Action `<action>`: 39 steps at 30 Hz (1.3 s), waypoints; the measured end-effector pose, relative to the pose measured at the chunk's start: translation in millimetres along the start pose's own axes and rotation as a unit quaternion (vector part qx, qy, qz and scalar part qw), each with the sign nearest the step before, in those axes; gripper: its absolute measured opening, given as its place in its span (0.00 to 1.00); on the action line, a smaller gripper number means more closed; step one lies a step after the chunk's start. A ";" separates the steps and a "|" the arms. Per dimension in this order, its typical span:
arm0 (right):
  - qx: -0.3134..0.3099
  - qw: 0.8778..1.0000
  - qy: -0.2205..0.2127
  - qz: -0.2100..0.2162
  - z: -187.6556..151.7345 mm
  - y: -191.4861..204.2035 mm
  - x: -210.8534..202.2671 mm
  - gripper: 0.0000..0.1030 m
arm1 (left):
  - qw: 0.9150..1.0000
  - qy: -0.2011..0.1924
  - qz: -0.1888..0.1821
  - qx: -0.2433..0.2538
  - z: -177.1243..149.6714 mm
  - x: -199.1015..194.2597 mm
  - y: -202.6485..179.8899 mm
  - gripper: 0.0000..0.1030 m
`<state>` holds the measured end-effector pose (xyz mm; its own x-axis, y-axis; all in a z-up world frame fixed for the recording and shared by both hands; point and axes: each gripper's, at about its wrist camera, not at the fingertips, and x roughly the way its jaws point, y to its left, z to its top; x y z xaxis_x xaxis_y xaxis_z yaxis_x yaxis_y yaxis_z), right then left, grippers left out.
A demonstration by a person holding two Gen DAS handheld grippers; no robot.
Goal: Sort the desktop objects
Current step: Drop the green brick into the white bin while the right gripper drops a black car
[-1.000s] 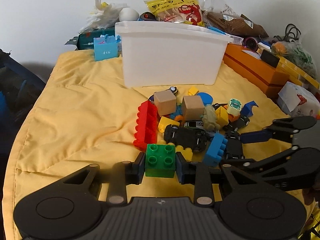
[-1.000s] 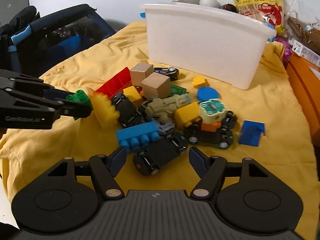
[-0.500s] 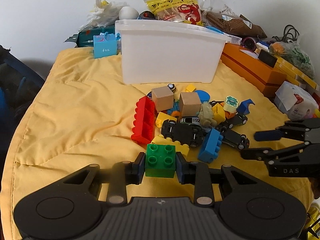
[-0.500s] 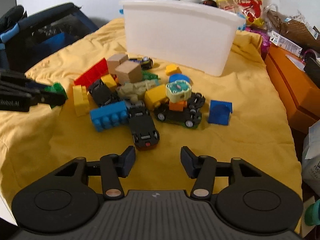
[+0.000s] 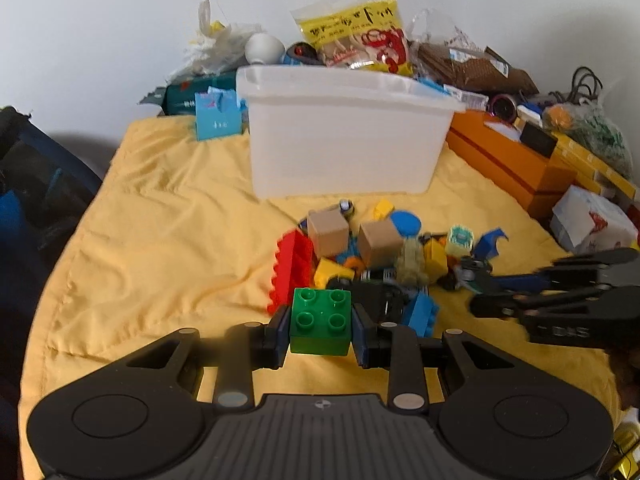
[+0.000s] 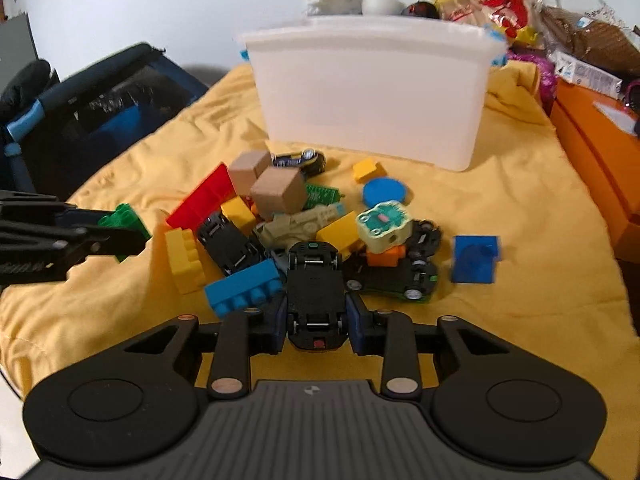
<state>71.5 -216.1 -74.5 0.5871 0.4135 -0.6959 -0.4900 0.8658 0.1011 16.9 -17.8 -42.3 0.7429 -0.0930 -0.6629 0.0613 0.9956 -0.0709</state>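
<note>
My left gripper (image 5: 320,334) is shut on a green four-stud brick (image 5: 320,320), held just above the yellow cloth (image 5: 160,240) in front of the toy pile. The same brick (image 6: 124,216) shows at the left of the right wrist view. My right gripper (image 6: 316,328) has its jaws closing, with a black toy car (image 6: 316,280) between them and both pads against the car's sides. In the left wrist view the right gripper (image 5: 486,292) reaches into the pile from the right. A white plastic bin (image 5: 344,148) stands upright behind the pile.
The pile holds a red brick (image 5: 292,268), two wooden cubes (image 5: 328,232), a blue brick (image 6: 244,288), a yellow brick (image 6: 184,254) and more toy cars. Orange boxes (image 5: 508,160) line the right edge. Snack bags (image 5: 356,40) sit behind the bin. A dark bag (image 6: 100,112) lies at the left.
My right gripper went from wide open to closed around the black toy car, which earlier lay ahead of its jaws. The left gripper kept still with the green brick.
</note>
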 end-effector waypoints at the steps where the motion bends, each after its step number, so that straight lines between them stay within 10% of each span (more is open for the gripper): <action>1: 0.001 1.000 -0.006 0.001 1.3 -2.3 -7.0 0.32 | 1.000 -0.002 0.003 -0.001 4.3 -1.7 -1.2 0.34; 23: 0.001 0.991 -0.130 -0.010 154.7 -43.0 -63.6 0.32 | 0.999 -0.041 0.027 -0.005 190.0 -6.3 0.0 0.34; 39: 0.015 0.997 -0.069 -0.031 240.8 -61.0 0.8 0.33 | 1.000 0.010 0.006 -0.011 261.8 78.6 25.4 0.34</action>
<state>257.1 -200.8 90.0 0.7002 0.3916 -0.5969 -0.4317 0.8982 0.0828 251.4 3.4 98.9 0.7300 -0.0815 -0.6786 0.0370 0.9961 -0.0798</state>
